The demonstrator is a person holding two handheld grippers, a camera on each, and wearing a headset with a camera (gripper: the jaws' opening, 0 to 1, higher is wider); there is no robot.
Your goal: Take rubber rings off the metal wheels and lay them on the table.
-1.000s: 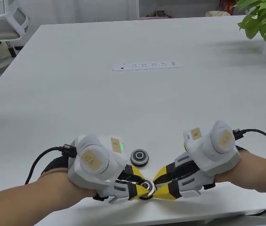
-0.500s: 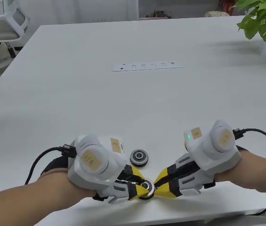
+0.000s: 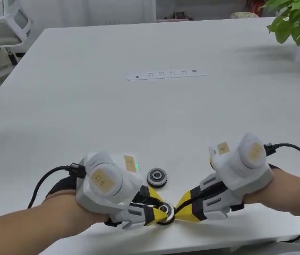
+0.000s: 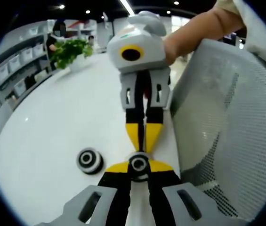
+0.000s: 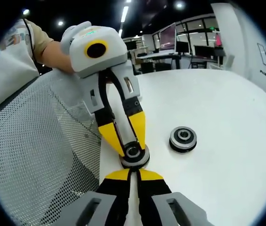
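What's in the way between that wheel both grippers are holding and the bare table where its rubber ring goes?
Nothing visible. The left gripper and right gripper clamp the wheel, and bare table lies around it. A second wheel sits just beyond, apart from them.

Two small metal wheels, silver-hubbed, wear black rubber rings (image 5: pixel 172 140). One wheel (image 3: pixel 165 209) sits at the bench's (image 3: pixel 139 117) near edge, clamped in the left gripper's (image 3: pixel 159 211) jaws, with the right gripper's (image 3: pixel 179 206) closed jaws pinching its rim (grip depth unclear). The other wheel (image 3: pixel 157 177) lies flat just beyond, untouched.
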